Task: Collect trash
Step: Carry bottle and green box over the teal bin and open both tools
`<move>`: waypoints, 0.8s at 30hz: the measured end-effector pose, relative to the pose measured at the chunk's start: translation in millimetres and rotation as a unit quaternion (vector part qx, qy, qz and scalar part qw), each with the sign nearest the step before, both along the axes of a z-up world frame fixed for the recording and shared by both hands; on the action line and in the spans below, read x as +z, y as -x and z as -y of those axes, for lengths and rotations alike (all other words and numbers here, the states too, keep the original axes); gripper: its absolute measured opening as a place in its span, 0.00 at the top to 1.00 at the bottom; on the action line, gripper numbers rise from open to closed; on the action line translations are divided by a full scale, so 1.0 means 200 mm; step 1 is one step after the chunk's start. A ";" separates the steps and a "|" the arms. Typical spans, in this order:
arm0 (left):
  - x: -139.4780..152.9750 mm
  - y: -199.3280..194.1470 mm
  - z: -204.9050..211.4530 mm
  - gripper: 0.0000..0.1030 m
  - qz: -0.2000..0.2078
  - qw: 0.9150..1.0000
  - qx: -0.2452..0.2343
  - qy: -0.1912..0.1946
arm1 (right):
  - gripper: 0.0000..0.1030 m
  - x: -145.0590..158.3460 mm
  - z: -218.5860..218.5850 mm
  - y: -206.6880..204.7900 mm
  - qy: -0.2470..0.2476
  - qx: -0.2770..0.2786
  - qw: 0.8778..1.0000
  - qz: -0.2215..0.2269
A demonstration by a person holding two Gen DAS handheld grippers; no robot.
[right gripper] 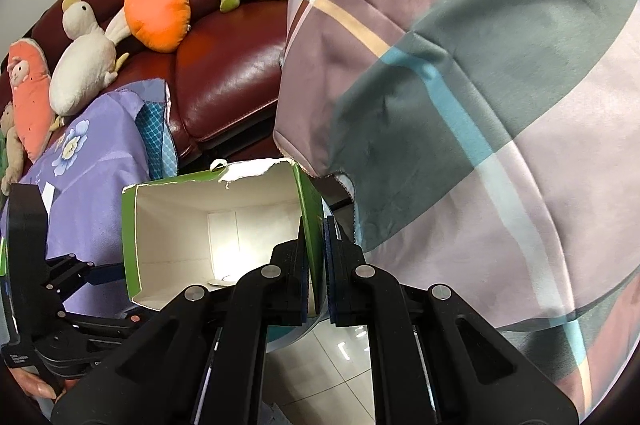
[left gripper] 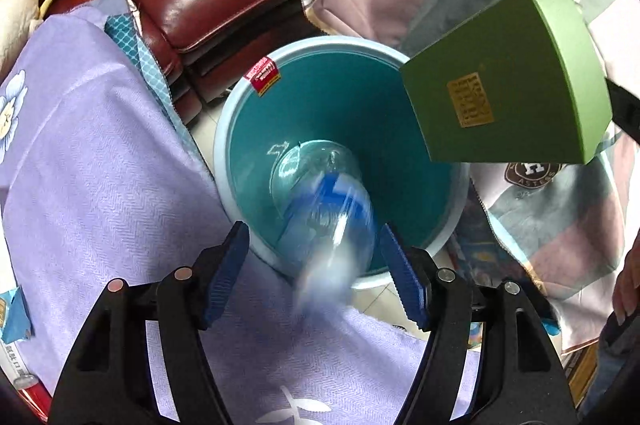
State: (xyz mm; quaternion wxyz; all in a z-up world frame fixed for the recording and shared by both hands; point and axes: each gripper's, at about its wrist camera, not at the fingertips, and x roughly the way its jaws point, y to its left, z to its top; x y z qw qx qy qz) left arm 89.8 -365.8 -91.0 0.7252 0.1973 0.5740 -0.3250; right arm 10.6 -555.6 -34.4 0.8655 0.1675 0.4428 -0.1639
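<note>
A clear plastic bottle (left gripper: 328,209) with a blue label, blurred, points base-first down into a teal bin (left gripper: 236,129) with a pale blue rim. My left gripper (left gripper: 313,229) stands over the bin's near edge, open, its blue pads on either side of the bottle with gaps showing. A green cardboard box (left gripper: 500,85) hangs above the bin's right rim. In the right wrist view my right gripper (right gripper: 318,225) is shut on the right wall of this green box (right gripper: 224,225), whose torn open end and white inside face the camera.
A lilac flowered cloth (left gripper: 100,165) covers the surface left of the bin. A pink and grey checked cloth (right gripper: 480,105) drapes on the right. Behind is a dark red leather sofa (right gripper: 224,81) with several plush toys. A person's hand (left gripper: 628,289) shows at the right edge.
</note>
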 end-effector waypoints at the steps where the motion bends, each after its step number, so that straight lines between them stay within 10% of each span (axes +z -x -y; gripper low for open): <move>1: 0.00 0.00 -0.01 0.32 -0.002 1.000 0.002 0.003 | 0.94 0.00 0.00 0.00 0.000 0.001 1.000 -0.001; 16: 0.06 -0.02 -0.22 0.32 -0.010 0.999 0.034 0.041 | 0.92 -0.12 -0.14 -0.11 -0.005 0.035 0.998 -0.043; 24: 0.10 -0.03 -0.30 0.23 -0.011 0.997 0.044 0.061 | 0.57 -0.15 -0.24 -0.16 -0.011 0.059 0.996 -0.066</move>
